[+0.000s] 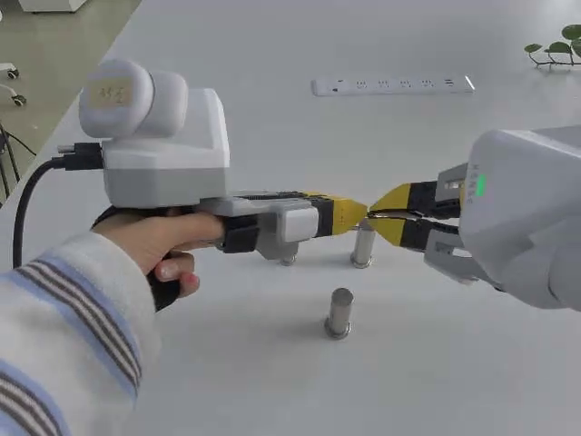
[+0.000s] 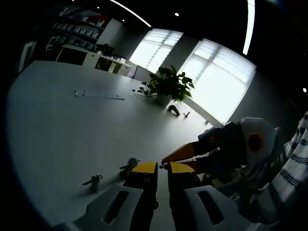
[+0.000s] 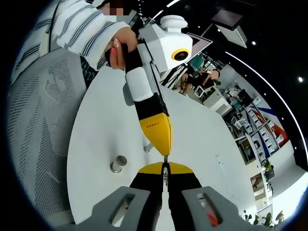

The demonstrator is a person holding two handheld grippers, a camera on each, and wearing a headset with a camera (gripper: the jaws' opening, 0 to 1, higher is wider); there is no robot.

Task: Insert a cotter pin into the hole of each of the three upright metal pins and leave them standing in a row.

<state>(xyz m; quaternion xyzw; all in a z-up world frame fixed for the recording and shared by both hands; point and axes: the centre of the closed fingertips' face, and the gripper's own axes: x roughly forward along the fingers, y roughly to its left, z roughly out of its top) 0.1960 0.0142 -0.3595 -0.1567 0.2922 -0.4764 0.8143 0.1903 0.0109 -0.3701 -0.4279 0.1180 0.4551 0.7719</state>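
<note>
Grippers meet tip to tip at mid-frame in the head view, just above the middle pin. The right gripper pinches a thin cotter pin at its tips. The left gripper has its jaws close together; I cannot tell whether they grip anything. The left pin stands half hidden beneath it, and the near pin stands lower on the table.

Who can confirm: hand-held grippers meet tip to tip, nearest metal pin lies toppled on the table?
Not toppled: head view shows the nearest metal pin standing upright on the table. The left hand-held gripper and right hand-held gripper do meet tip to tip.
</note>
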